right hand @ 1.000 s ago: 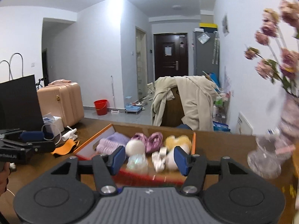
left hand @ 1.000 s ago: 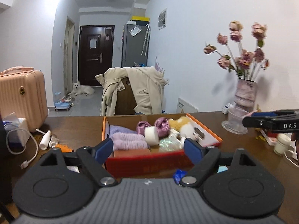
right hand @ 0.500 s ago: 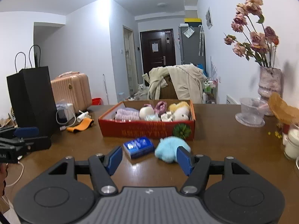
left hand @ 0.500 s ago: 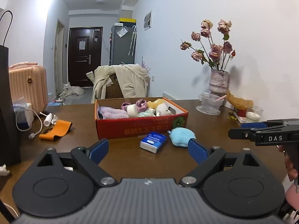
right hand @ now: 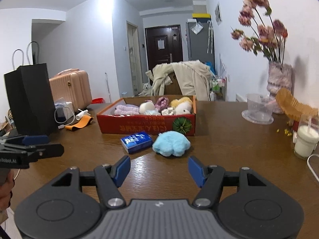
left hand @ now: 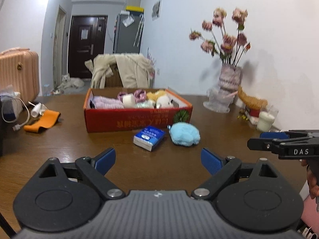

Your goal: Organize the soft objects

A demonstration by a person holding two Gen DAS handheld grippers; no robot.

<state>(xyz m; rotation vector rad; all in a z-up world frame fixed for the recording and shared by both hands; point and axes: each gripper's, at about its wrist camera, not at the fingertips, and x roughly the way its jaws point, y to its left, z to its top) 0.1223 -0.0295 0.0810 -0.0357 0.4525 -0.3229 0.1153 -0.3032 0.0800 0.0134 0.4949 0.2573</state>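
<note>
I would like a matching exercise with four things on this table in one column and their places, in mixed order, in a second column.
Things:
1. fluffy light-blue plush toy
2. folded lilac knitted cloth
3. flat orange strap
4. pink ribbed vase of dried roses

Places:
A. inside the red cardboard box
B. beside the white cable
C. by the wall
D. next to the small blue packet, before the box

Pairs: 1-D, 2-A, 3-B, 4-C

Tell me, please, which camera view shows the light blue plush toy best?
The right wrist view: the light blue plush toy lies near centre, just beyond the open right gripper, its lobes clear. The left wrist view shows it off-centre and blurrier.
</note>
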